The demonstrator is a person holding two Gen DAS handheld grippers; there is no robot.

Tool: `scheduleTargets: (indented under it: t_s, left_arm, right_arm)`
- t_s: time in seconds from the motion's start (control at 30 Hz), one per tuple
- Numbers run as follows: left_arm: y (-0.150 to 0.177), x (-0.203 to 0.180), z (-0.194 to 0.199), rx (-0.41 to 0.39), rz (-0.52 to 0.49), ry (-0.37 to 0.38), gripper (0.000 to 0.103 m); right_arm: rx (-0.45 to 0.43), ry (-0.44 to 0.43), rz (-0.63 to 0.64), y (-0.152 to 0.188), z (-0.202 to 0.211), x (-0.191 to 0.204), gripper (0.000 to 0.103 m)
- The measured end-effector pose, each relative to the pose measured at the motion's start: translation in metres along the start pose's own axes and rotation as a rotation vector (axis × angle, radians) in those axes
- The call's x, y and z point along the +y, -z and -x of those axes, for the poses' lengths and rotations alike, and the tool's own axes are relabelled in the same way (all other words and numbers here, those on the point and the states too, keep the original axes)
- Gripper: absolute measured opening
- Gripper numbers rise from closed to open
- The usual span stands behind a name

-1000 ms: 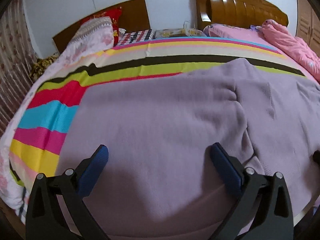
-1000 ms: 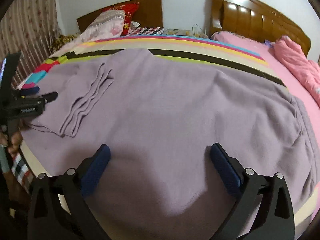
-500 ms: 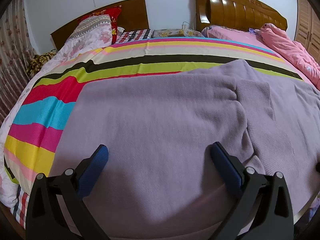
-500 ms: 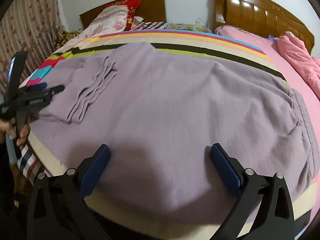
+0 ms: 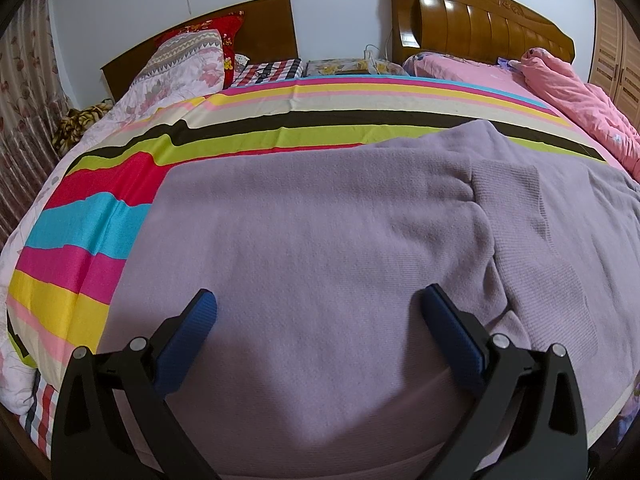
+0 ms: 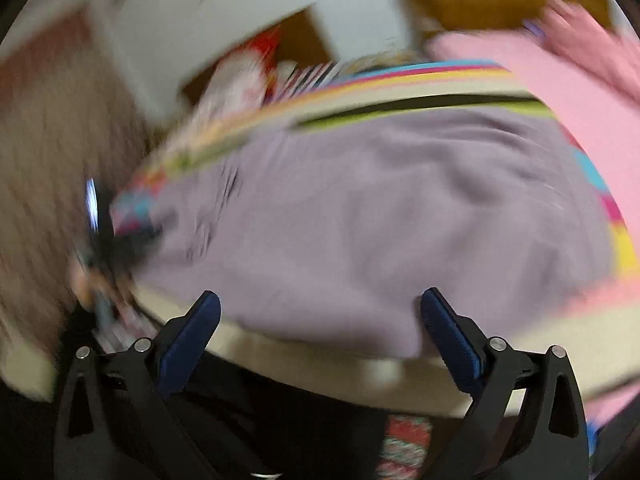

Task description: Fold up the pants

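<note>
So the pants (image 5: 320,240), lilac knit ones, are spread flat on the bed w/ the striped sheet (image 5: 248,128), covering most of the near half and running right up to the near edge of the mattress. From my left cam I've got the left gripper (image 5: 318,312) hovering over the pants close to that near edge, jaws spread wide, nothing between the blue pads (image 5: 188,332), and I can't tell if the tips actually touch the fabric. To the right of the gripper a ribbed part of the pants (image 5: 532,220) lies folded over the rest, w/ a rumpled seam running along it. Past the pants the sheet stripes go red, green, black, then yellow/pink towards the headboard (image 5: 480,16). Left of the pants it's blue, pink and yellow bands. A floral pillow (image 5: 180,64) sits at the far left by the headboards, and a pink blanket (image 5: 568,92) is bunched on the far right side. The right cam is super blurry, tbh. The right gripper (image 6: 320,316) is at the near edge of the pants (image 6: 360,216), jaws also wide apart and empty, lower corner of the fabric just by the right pad. The left gripper (image 6: 108,236) shows as a dark smear at the pants' left end, can't make out more there.
</note>
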State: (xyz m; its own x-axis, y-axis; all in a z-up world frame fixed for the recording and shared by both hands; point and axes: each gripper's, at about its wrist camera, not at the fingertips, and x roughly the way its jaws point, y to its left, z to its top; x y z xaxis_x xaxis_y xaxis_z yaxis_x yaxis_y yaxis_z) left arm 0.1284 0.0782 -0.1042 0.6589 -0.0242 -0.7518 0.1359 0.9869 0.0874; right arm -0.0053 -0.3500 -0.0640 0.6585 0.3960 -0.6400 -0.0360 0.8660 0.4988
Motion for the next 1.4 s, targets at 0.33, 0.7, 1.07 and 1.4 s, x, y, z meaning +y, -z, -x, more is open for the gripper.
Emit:
scheduleTargets:
  t_s: [0.33, 0.7, 1.07, 1.4]
  left_arm:
    - [0.0, 0.0, 0.0, -0.001, 0.0, -0.001, 0.102]
    - [0.0, -0.001, 0.001, -0.004, 0.004, 0.005, 0.102]
    - [0.0, -0.002, 0.001, -0.014, 0.007, 0.025, 0.102]
    - [0.002, -0.004, 0.002, -0.017, 0.011, 0.045, 0.102]
  right_arm:
    - [-0.035, 0.064, -0.222, -0.002, 0.019, -0.072, 0.084]
    - [-0.006, 0.121, -0.428, -0.015, -0.012, -0.072, 0.083]
    - [-0.054, 0.307, -0.413, -0.007, -0.022, -0.038, 0.074]
    - [-0.349, 0.08, -0.565, 0.03, -0.01, -0.059, 0.022]
